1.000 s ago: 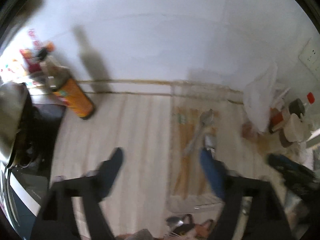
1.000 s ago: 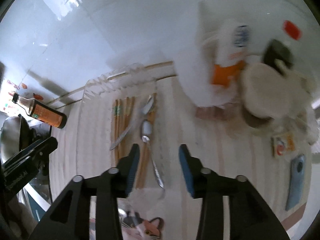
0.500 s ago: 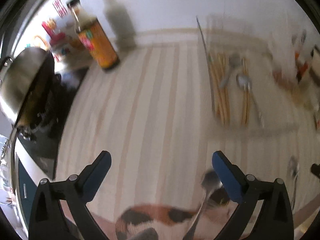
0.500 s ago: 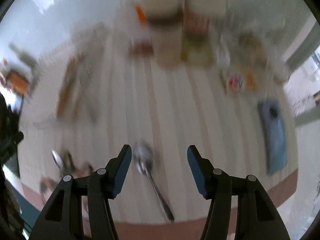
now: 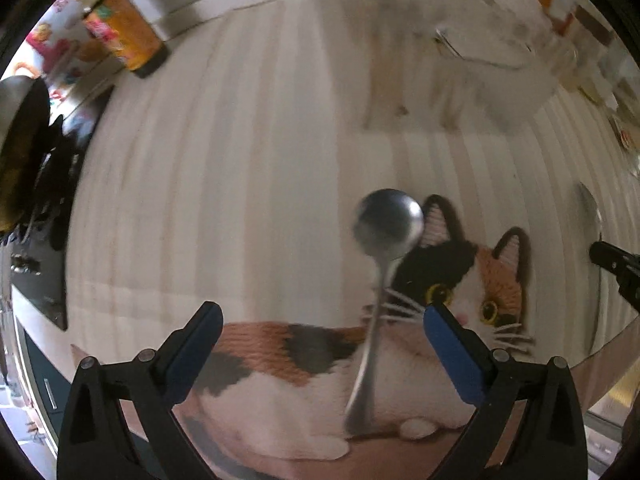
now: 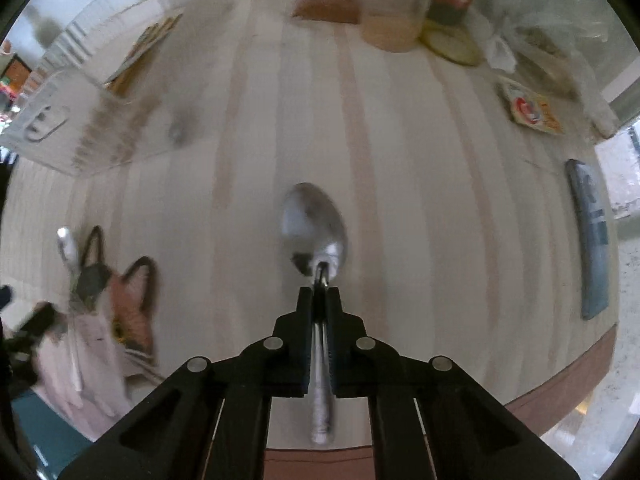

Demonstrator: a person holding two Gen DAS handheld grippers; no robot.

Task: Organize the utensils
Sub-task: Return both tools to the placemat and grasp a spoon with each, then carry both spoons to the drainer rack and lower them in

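Observation:
My left gripper (image 5: 320, 312) hangs open and wide over a steel spoon (image 5: 386, 228) lying on a cat-patterned mat (image 5: 472, 280). Its blue pads (image 5: 200, 336) stand on either side of the handle, apart from it. My right gripper (image 6: 320, 292) is shut on the handle of a second spoon (image 6: 314, 228), whose bowl points away over the striped tabletop. The clear tray (image 6: 48, 120) holding chopsticks (image 6: 140, 52) sits at the back left, blurred. In the right wrist view the mat (image 6: 128, 300) and the first spoon (image 6: 68, 248) show at the left.
An orange-labelled bottle (image 5: 128, 36) and a pan (image 5: 16, 140) on a stove stand at the left. Jars and bottles (image 6: 400, 20), a sachet (image 6: 532, 112) and a blue flat device (image 6: 592, 236) crowd the right. The table's front edge (image 6: 560, 380) runs close below.
Both grippers came down and back from the tray toward the table's near edge. The right jaws closed on a spoon's handle. The left jaws widened over the spoon on the mat.

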